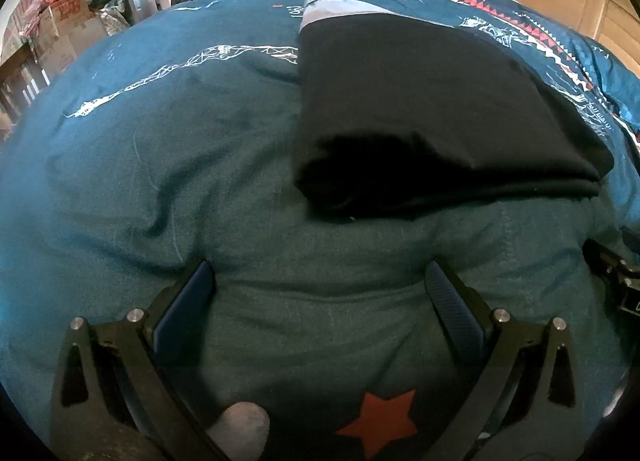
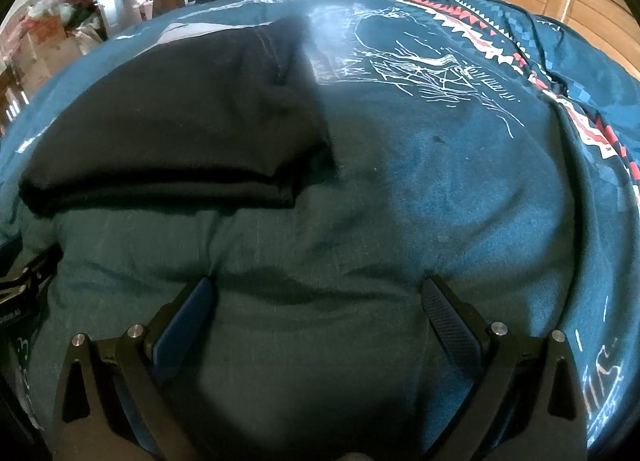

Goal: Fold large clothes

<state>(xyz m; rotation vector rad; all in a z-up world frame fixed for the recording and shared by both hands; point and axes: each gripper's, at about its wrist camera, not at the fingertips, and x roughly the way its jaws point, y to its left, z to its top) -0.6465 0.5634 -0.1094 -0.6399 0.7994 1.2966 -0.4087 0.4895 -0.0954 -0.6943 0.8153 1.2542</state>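
Here, a folded black garment (image 1: pixel 432 117) lies on the bed (image 1: pixel 160 141), both tools wide and empty.

The left tool (image 1: pixel 320 273) and right tool (image 2: pixel 320 289) hover over bare teal cover just short of the garment's near edge, touching nothing. The garment's fold layers merge into one dark mass; its kind cannot be told. A pale grey strip (image 1: pixel 340 7) shows at its far end. In the right view a blurred smear hides the garment's far right corner. A red star (image 1: pixel 380 423) is partly hidden by the left tool's frame.
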